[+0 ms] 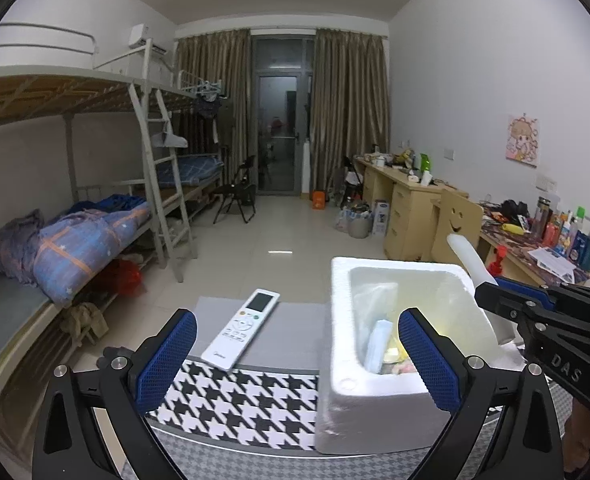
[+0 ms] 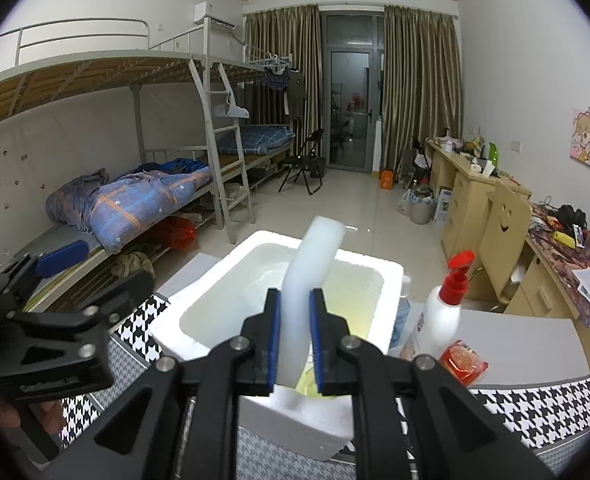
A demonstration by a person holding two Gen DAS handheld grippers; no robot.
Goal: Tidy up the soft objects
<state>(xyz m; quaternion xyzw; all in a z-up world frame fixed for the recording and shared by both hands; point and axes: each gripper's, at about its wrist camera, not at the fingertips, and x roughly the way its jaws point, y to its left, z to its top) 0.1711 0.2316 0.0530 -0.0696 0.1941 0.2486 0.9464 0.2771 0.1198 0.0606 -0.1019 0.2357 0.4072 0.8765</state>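
At the bottom centre the right claw (image 2: 295,334) is clamped on a white foam strip (image 2: 309,280) over the foam box (image 2: 199,336) on the counter (image 2: 511,340), the left claw (image 1: 297,356) gaping empty; placing seems underway, needing lowering, then release

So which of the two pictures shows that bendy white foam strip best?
The right wrist view. There the bendy white foam strip fills the centre, pinched in the right claw above the white foam box. The left wrist view shows only its tip at the edge.
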